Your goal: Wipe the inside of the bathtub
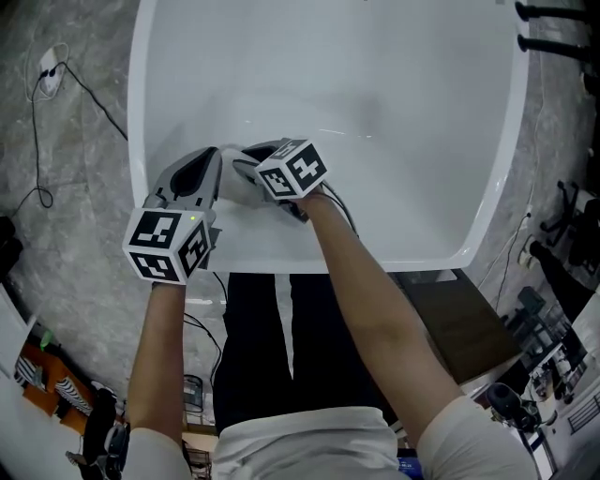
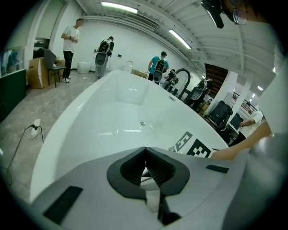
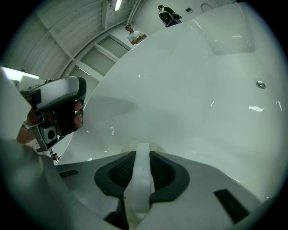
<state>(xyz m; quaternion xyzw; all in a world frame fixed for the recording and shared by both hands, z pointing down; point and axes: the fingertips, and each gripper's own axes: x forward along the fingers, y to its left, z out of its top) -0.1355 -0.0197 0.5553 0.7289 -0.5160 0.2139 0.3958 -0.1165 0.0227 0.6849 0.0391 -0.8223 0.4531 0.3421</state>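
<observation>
The white bathtub (image 1: 141,141) fills the head view, and I lean over its near end. My right gripper (image 1: 240,171) reaches down against the near inner wall, shut on a folded white cloth (image 3: 139,179) that sticks out past its pads. My left gripper (image 1: 210,157) sits just to its left over the near rim, jaws closed together with nothing clearly between them. In the left gripper view, my left gripper (image 2: 145,152) looks along the tub (image 2: 112,117) toward the drain (image 2: 142,123). In the right gripper view, my right gripper (image 3: 141,150) faces the smooth tub wall (image 3: 180,90).
A power strip with a black cable (image 1: 47,75) lies on the stone floor left of the tub. Black fittings (image 1: 553,28) stand at the far right corner. A dark cabinet (image 1: 459,328) is near right. Several people (image 2: 69,42) stand far off in the hall.
</observation>
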